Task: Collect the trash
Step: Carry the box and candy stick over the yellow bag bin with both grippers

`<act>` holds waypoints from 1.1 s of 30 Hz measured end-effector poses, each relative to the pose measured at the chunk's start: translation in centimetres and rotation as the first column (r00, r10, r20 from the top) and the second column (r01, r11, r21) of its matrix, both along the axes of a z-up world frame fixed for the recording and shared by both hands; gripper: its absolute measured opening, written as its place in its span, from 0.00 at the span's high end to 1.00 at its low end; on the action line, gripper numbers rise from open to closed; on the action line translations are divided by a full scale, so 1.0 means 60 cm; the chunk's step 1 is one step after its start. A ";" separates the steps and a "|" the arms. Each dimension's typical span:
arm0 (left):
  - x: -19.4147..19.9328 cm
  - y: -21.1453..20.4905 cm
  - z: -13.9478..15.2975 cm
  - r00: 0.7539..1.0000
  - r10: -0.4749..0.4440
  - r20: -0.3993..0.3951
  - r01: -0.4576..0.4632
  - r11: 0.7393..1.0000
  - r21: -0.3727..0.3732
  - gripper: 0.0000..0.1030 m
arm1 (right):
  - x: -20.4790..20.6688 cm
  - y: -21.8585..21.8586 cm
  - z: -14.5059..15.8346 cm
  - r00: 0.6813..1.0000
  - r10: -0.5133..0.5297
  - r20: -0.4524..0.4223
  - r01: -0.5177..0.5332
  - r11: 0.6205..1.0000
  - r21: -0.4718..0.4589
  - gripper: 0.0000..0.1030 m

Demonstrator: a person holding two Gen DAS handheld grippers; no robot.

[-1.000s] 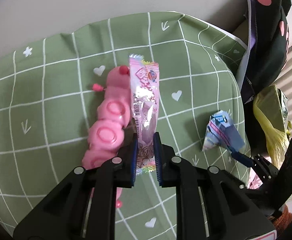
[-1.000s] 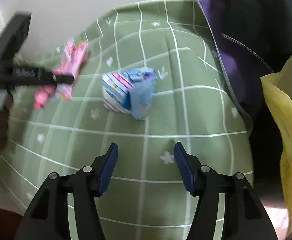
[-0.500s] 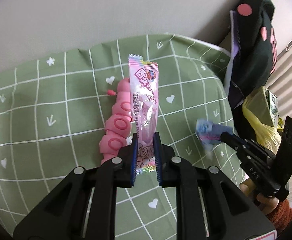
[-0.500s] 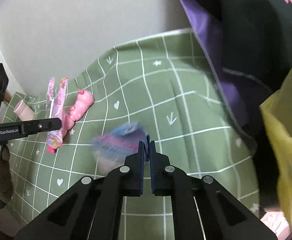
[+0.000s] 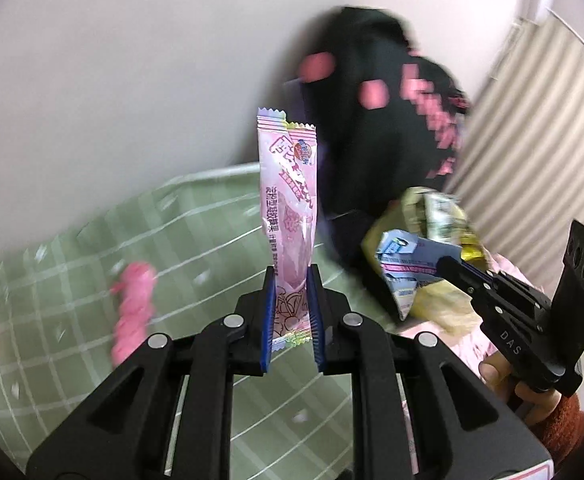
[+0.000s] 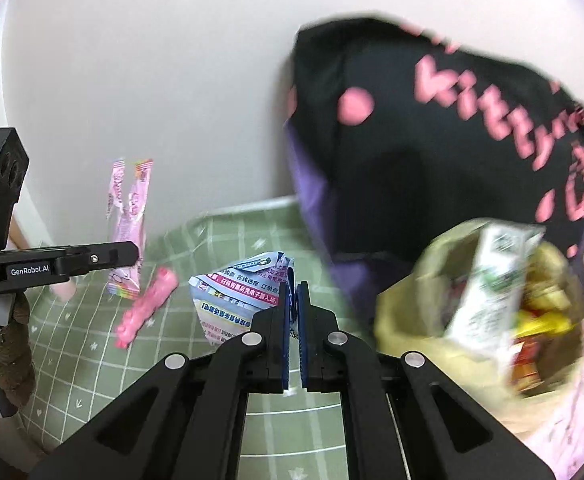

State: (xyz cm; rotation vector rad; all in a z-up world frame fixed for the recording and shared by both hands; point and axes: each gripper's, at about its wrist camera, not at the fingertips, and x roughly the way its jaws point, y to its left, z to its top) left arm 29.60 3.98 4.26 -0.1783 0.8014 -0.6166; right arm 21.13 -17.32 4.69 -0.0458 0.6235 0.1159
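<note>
- Nearest the left wrist camera, the left gripper [image 5: 290,285] pinches the lower end of a long pink snack wrapper [image 5: 288,216]; both blue pads press its sides, and the wrapper stands upright, clear of the cloth.
- Nearest the right wrist camera, the right gripper [image 6: 294,285] is pressed together on an edge of a crumpled blue-and-white paper wrapper [image 6: 240,292], which hangs to the left of the pads, above the cloth.
- Below both tools lies a green checked cloth [image 6: 92,360] with white lines and small hearts.
- On that cloth rests a pink segmented toy [image 6: 146,308], apart from both wrappers.
- To the right, just beside the cloth's edge, a yellow bag [image 6: 419,344] stands open, holding a white-and-green carton [image 6: 487,280] and other packaging, blurred.
- Behind the bag, a black garment [image 6: 431,140] with pink dots and lettering leans against the pale wall [image 6: 152,80].
</note>
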 end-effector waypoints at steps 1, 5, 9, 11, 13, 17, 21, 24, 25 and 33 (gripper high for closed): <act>0.000 -0.017 0.010 1.000 -0.021 0.014 0.021 1.000 0.001 0.86 | -0.007 -0.011 0.012 1.000 -0.013 0.011 0.013 1.000 -0.004 0.95; -0.009 -0.098 0.055 0.989 -0.126 0.076 0.126 0.992 -0.002 0.86 | -0.029 -0.064 0.051 0.996 -0.084 0.034 0.085 0.996 -0.023 0.95; -0.018 -0.164 0.079 0.972 -0.206 0.110 0.207 0.978 0.000 0.86 | -0.055 -0.129 0.076 0.982 -0.174 0.075 0.176 0.984 -0.027 0.95; -0.019 -0.199 0.084 0.963 -0.242 0.115 0.244 0.970 0.001 0.86 | -0.066 -0.156 0.085 0.973 -0.214 0.091 0.218 0.975 -0.033 0.95; -0.017 -0.228 0.085 0.957 -0.267 0.112 0.269 0.963 -0.003 0.86 | -0.078 -0.189 0.094 0.958 -0.266 0.107 0.271 0.962 -0.039 0.95; -0.008 -0.281 0.073 0.943 -0.322 0.079 0.324 0.946 -0.019 0.86 | -0.090 -0.261 0.094 0.926 -0.362 0.106 0.366 0.930 -0.022 0.95; 0.006 -0.344 0.045 0.922 -0.387 0.025 0.388 0.922 -0.013 0.86 | -0.094 -0.325 0.078 0.907 -0.415 0.067 0.416 0.909 -0.001 0.95; 0.020 -0.389 0.022 0.909 -0.416 -0.020 0.416 0.909 -0.004 0.86 | -0.086 -0.353 0.059 0.912 -0.409 0.030 0.409 0.913 0.001 0.95; 0.027 -0.412 0.009 0.901 -0.431 -0.043 0.431 0.902 0.001 0.86 | -0.081 -0.358 0.052 0.916 -0.401 0.019 0.401 0.916 -0.002 0.95; 0.068 -0.510 -0.064 0.901 -0.414 -0.128 0.430 0.890 0.153 0.86 | -0.003 -0.378 -0.014 0.950 -0.300 -0.091 0.297 0.954 -0.044 0.95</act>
